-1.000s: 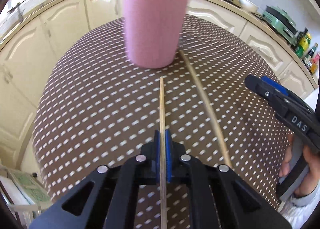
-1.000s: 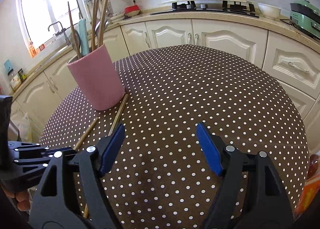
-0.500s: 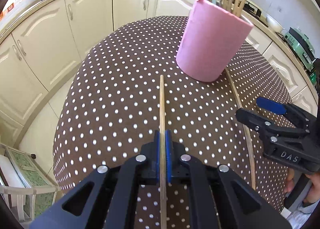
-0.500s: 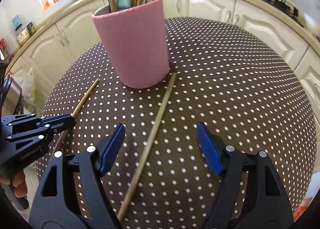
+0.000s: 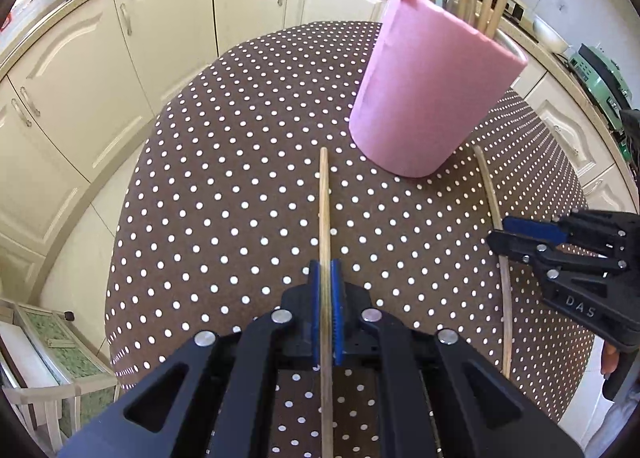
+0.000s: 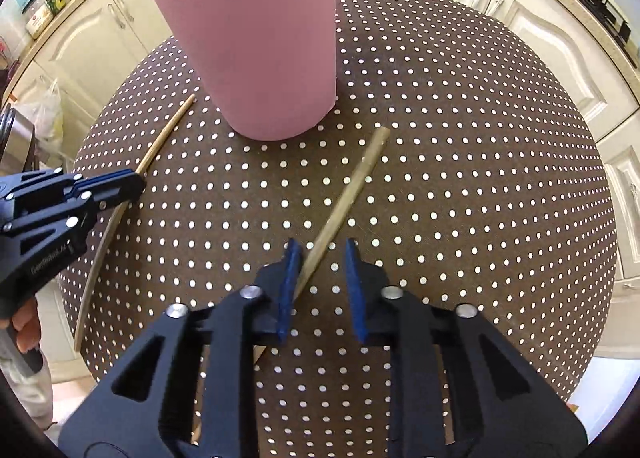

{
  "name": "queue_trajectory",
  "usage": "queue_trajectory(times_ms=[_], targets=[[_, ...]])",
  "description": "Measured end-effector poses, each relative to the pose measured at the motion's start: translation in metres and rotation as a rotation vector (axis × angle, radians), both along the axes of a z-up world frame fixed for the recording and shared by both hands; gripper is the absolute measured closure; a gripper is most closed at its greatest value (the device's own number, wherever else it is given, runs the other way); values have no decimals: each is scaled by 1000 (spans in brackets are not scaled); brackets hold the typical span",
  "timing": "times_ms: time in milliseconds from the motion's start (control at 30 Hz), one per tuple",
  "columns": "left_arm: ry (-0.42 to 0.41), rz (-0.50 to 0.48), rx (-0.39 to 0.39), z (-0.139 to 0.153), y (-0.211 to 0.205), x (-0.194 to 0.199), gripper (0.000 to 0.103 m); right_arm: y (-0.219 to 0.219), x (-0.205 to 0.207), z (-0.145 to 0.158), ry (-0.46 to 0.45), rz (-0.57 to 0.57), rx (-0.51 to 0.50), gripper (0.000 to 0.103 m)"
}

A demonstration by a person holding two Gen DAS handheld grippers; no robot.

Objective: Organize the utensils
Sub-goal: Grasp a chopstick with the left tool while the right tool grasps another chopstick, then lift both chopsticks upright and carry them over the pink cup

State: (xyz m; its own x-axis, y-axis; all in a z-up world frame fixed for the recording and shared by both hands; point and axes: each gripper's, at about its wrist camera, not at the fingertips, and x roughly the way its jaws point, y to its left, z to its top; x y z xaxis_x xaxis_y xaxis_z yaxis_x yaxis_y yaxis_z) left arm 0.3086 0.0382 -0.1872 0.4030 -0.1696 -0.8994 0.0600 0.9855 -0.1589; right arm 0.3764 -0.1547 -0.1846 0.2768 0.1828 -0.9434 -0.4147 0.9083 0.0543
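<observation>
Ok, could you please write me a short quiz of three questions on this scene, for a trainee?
1. True or false: the pink holder stands upright on the dotted table.
2. What is the left gripper shut on? A: a spoon. B: a wooden chopstick. C: nothing.
3. How many chopsticks are outside the holder?

Key
1. True.
2. B.
3. Two: one in the left gripper; the other chopstick lies between the jaws of the right gripper, which are closing and not yet pressing on it.
</observation>
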Motion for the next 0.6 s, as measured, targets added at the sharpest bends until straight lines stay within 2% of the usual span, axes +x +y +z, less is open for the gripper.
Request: queue_trajectory(times_ms=[133,333,433,600], targets=[[-18,9,-51,0,5,-4,98,-12,-4,3,1,-13,57,97],[-98,11,-104,12,9,-23,98,-45,-21,11,-52,-49,151,97],[-154,18,-122,24,11,-33,98,-64,-28,20,-98,-70,204,97],[-296,14,-156,54,14,-56,98,-96,-44,41,-206,-108,325,97]])
